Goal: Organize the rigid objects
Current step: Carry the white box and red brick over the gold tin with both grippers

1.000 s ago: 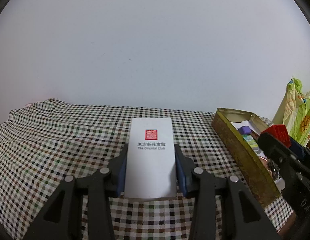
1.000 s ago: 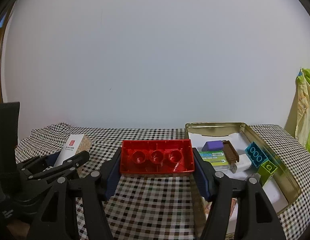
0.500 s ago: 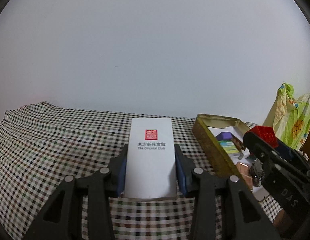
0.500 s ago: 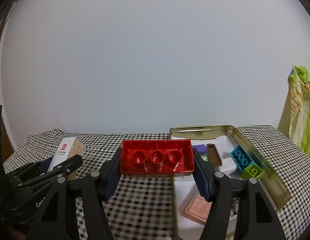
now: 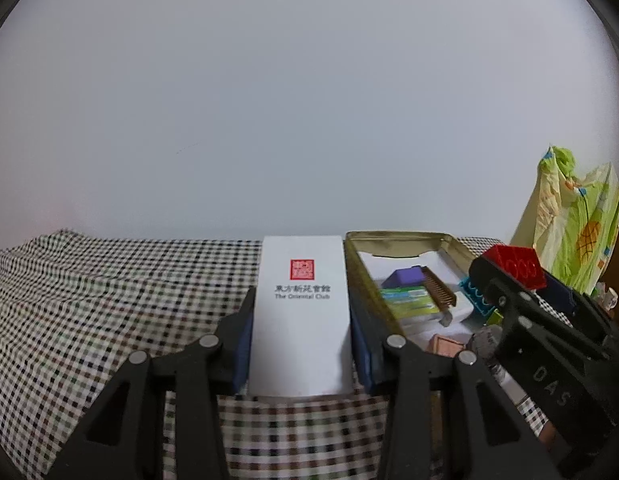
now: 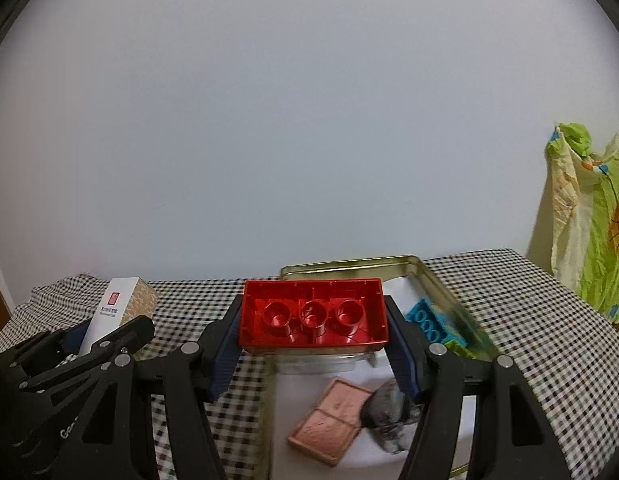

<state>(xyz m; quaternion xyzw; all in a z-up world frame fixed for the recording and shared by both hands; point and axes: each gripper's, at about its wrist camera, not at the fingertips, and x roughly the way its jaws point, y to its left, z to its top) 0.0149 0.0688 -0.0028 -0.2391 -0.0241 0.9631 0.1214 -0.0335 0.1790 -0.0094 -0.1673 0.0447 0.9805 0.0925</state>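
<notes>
Brick [image 6: 313, 322], red, rides hollow side toward the right wrist camera, three round tubes showing inside its shell, pinched by its short ends between the fingers of the right gripper [image 6: 314, 332], which is closed on it. It hangs above the near part of the tin [image 6: 351, 266], a shallow gold tray on the checked cloth [image 6: 529, 320]; whether it touches anything below cannot be told. Box [image 5: 301, 312], white with a red seal and a line of print, is clamped by its long sides in the left gripper [image 5: 300, 344], held up just left of the tin's wall and above the cloth. Judging from the task, the step in hand is setting both pieces into the tin. To do it well, the brick should probably go down over bare floor, clear of the pink tile [image 6: 329, 420] and the grey lump [image 6: 389, 420] below it, and be kept level so it lands flat before the fingers part. The box looks long next to the free space, so it likely needs laying along the tin's length. Inside the tin lie a purple block [image 5: 403, 278], a brown comb [image 5: 439, 294], a blue brick [image 6: 425, 320] and a green brick [image 6: 457, 346]. A bright patterned bag [image 6: 589, 220] stands at the far right.
</notes>
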